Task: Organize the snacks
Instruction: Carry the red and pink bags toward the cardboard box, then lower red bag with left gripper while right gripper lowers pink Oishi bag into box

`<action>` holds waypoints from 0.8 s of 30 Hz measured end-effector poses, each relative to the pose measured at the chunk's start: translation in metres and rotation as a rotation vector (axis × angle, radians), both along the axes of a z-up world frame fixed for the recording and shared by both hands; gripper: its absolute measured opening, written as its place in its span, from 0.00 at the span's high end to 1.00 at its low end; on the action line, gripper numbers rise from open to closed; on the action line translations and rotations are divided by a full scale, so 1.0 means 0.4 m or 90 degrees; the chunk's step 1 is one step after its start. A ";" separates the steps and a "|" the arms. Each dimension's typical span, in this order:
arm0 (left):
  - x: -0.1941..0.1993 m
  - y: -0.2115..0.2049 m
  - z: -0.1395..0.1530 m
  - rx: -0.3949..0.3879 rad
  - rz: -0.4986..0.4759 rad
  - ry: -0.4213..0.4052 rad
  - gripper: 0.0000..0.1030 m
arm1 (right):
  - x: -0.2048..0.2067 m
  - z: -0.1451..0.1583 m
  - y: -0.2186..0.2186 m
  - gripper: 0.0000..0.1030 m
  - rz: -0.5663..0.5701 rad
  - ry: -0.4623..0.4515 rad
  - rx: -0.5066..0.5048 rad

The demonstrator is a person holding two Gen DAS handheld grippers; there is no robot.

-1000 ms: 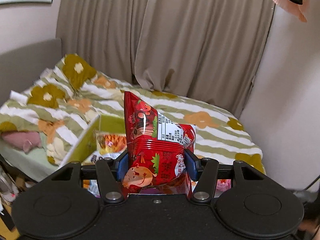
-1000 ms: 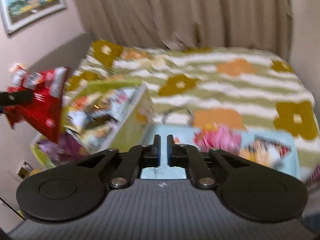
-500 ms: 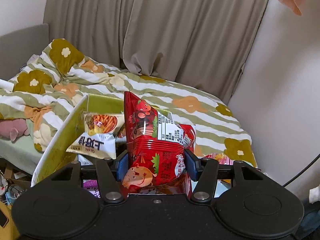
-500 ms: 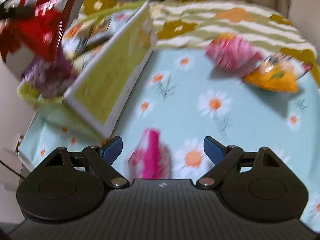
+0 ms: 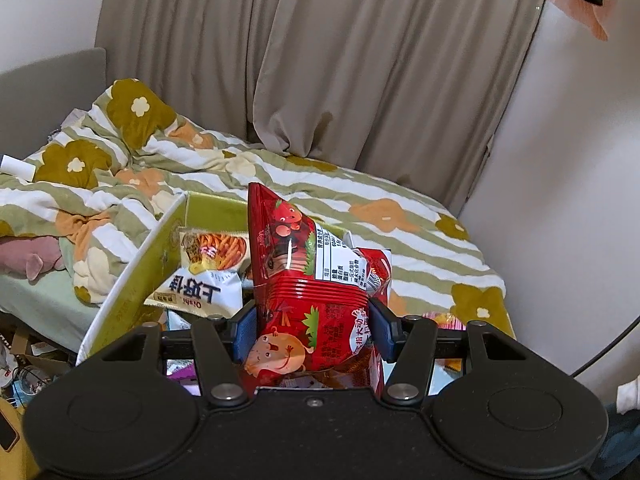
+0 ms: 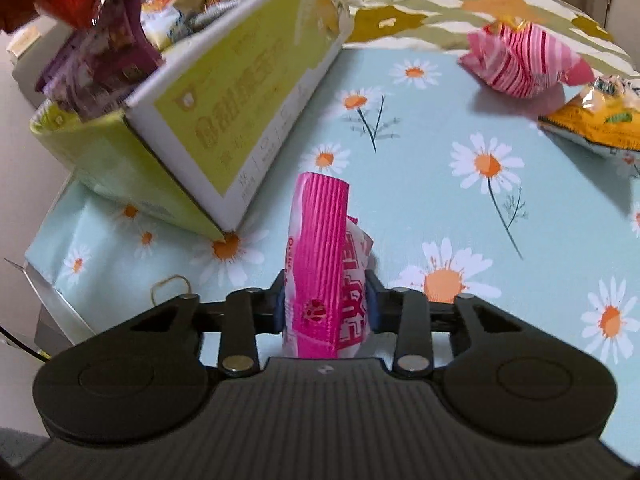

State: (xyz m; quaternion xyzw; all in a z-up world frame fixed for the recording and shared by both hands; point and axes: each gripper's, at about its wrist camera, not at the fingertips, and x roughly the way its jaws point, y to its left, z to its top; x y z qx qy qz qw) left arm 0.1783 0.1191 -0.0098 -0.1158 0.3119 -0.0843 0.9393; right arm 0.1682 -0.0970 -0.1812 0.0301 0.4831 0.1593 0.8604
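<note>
The right gripper (image 6: 326,306) is clenched on a pink snack packet (image 6: 320,276), its blue pads pressing both sides of the packet's lower part; the jaws have just been closing onto it. The packet stands upright between the fingers, its crimped top rising above them, over the near part of the daisy-print surface (image 6: 420,184). Just to its left stands the yellow-green cardboard box (image 6: 224,120), near the surface's left edge, with packets piled inside. A pink-striped packet (image 6: 520,60) and an orange packet (image 6: 592,128) lie toward the far right corner.

The left gripper (image 5: 314,330) is grasping a red snack bag (image 5: 308,280) by its lower half, held upright above the box (image 5: 132,292), beside a white Oishi bag (image 5: 200,280) in it.
</note>
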 end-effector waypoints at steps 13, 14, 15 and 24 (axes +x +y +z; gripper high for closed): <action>0.030 0.090 0.080 -0.007 0.034 -0.050 0.41 | 0.065 0.289 -0.034 0.54 -0.053 -0.144 0.031; 0.037 0.102 0.083 -0.009 0.036 -0.050 0.41 | 0.075 0.316 -0.028 0.54 -0.052 -0.159 0.033; 0.047 0.115 0.085 -0.012 0.037 -0.048 0.41 | 0.085 0.342 -0.019 0.54 -0.051 -0.173 0.036; 0.133 0.224 0.039 -0.035 0.029 -0.001 0.40 | 0.214 0.455 0.114 0.54 -0.039 -0.220 0.072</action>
